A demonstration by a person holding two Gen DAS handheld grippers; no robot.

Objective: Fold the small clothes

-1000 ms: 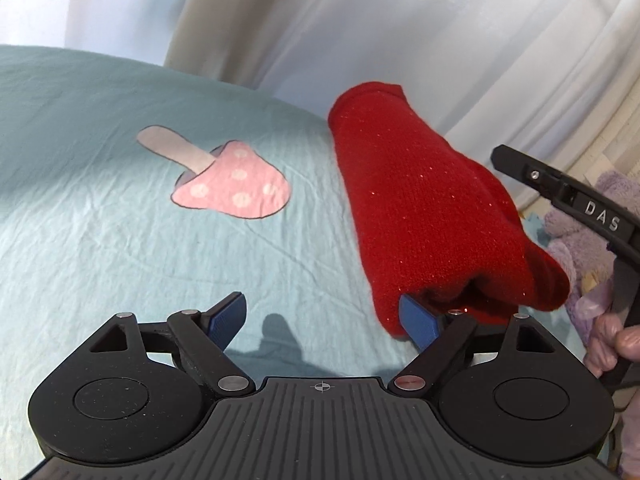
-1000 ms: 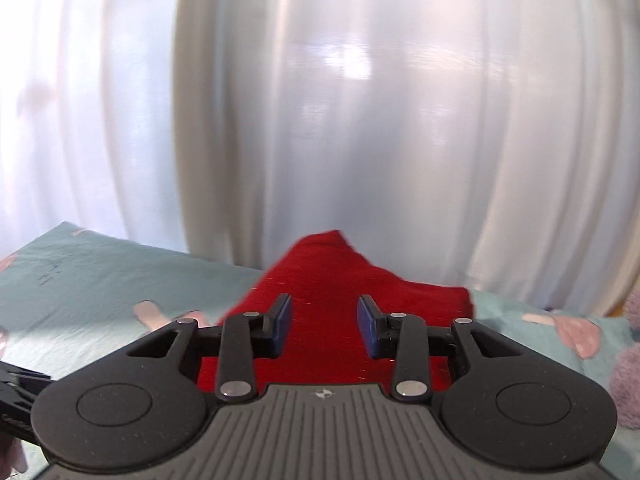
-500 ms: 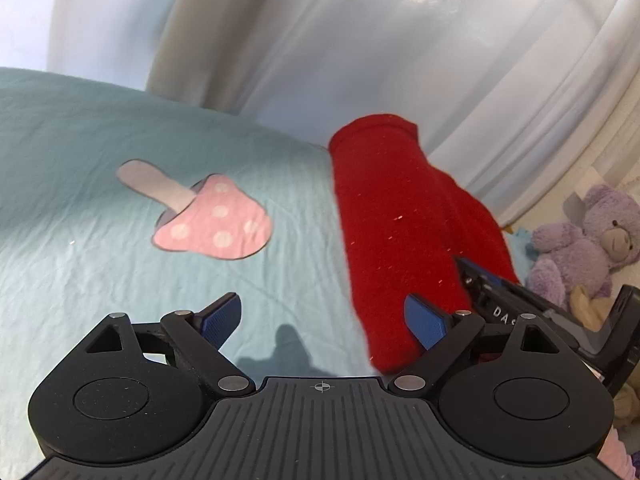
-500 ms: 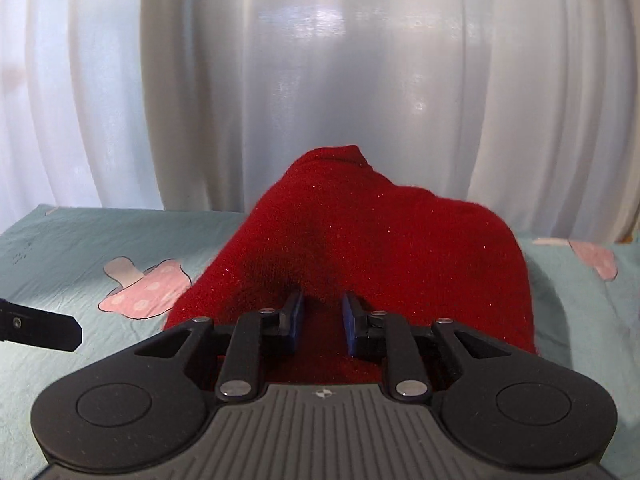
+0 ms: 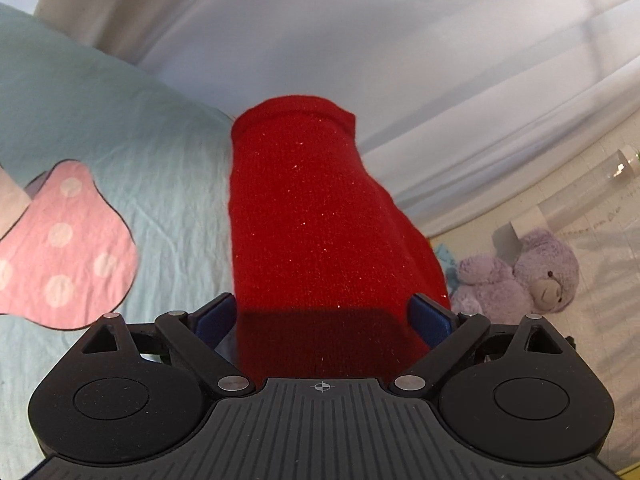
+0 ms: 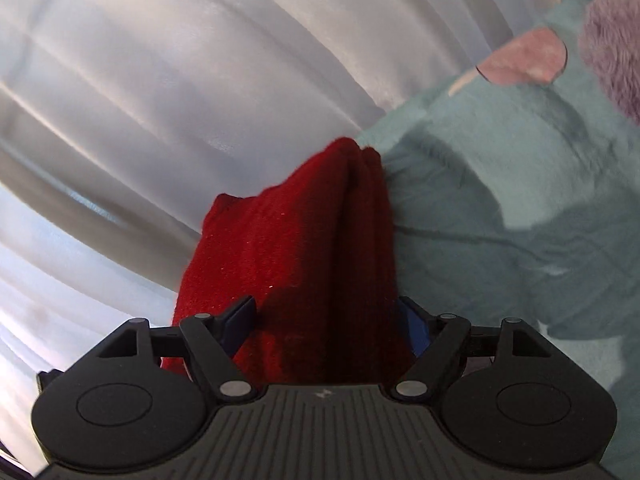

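A red knit garment (image 5: 312,220) lies folded into a long strip on the teal bedsheet (image 5: 152,168), running away from me toward the curtain. My left gripper (image 5: 324,316) stands wide open astride its near end, one blue pad beside each edge. In the right wrist view the same red garment (image 6: 304,248) looks bunched and folded, and the picture is tilted. My right gripper (image 6: 328,320) has its jaws opening with the cloth between them. I see no firm pinch there.
A pink spotted mushroom print (image 5: 60,248) marks the sheet on the left. A purple teddy bear (image 5: 532,280) sits off the bed's right side by a wall, and shows as purple plush (image 6: 608,40) at the top right. White curtains (image 5: 360,40) hang behind the bed.
The left gripper slid right until the garment lay between its jaws. The right gripper came down, pinched the red cloth, then rolled and spread its jaws wide. It has left the left view.
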